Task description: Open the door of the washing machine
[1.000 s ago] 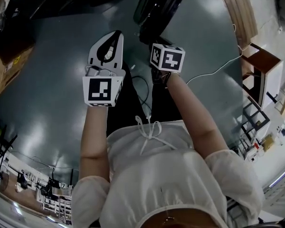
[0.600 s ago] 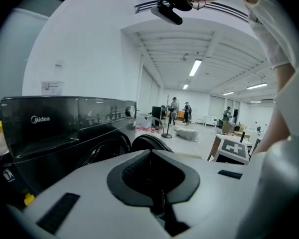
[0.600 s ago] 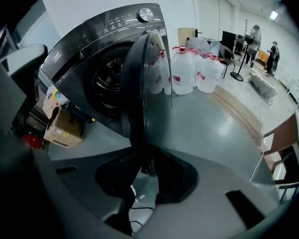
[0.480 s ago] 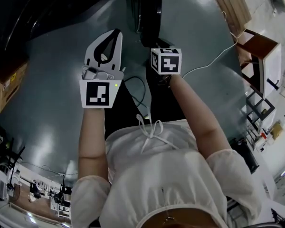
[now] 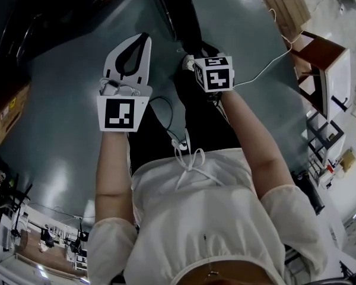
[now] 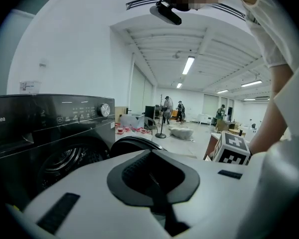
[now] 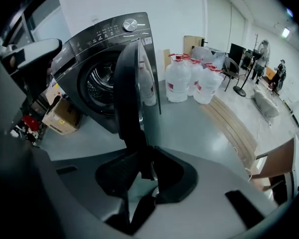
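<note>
Washing-machine door (image 7: 129, 93) stands swung well out from the dark front-loading machine (image 7: 97, 54), with the drum opening uncovered. It is edge-on to the right gripper (image 7: 145, 156), whose jaws are clamped on the door's rim. The left gripper (image 6: 152, 178) hangs in the air beside the right one, its jaws pressed together with nothing between them.

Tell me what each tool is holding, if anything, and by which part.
The right tool is clamped on the rim of the open washing machine door, at the edge nearest the person. The left tool is shut and holds nothing.
</note>
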